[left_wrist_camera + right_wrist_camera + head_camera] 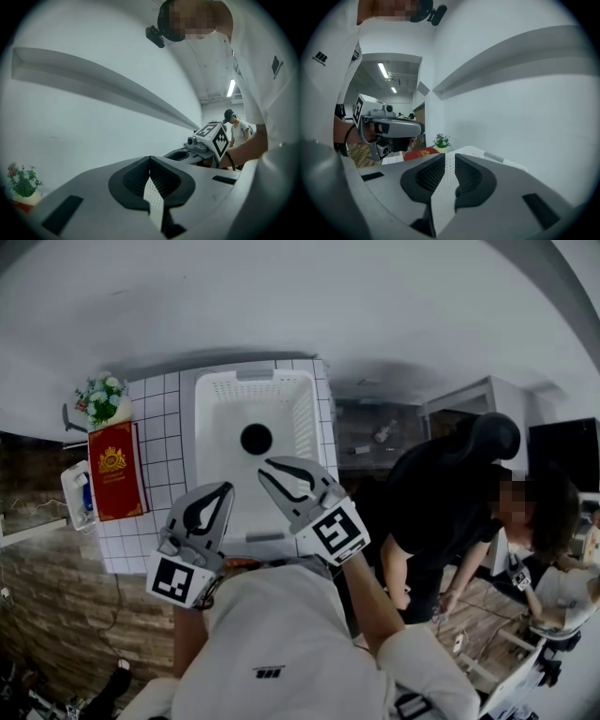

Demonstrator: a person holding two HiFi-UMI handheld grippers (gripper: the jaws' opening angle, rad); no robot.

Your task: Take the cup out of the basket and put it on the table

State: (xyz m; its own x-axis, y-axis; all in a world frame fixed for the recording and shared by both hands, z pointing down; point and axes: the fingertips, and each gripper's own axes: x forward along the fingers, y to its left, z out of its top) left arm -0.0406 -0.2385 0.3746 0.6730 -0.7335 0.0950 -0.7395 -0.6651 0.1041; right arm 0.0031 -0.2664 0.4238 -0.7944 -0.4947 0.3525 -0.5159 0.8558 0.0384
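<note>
In the basket (211, 390), your 12 o'clock: cup (256, 438).
Your left claw (228, 487): shut, empty, 7 o'clock of cup.
Your right claw (263, 466): barely parted, empty, 6 o'clock.

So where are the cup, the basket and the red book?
cup (256, 438), head view, its dark round top.
basket (305, 413), head view, its right inner wall.
red book (115, 486), head view, middle of its cover.

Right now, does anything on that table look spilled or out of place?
Nothing stands out: the dark cup sits in the white basket; red box and flowers stand beside it on the tiled table.
</note>
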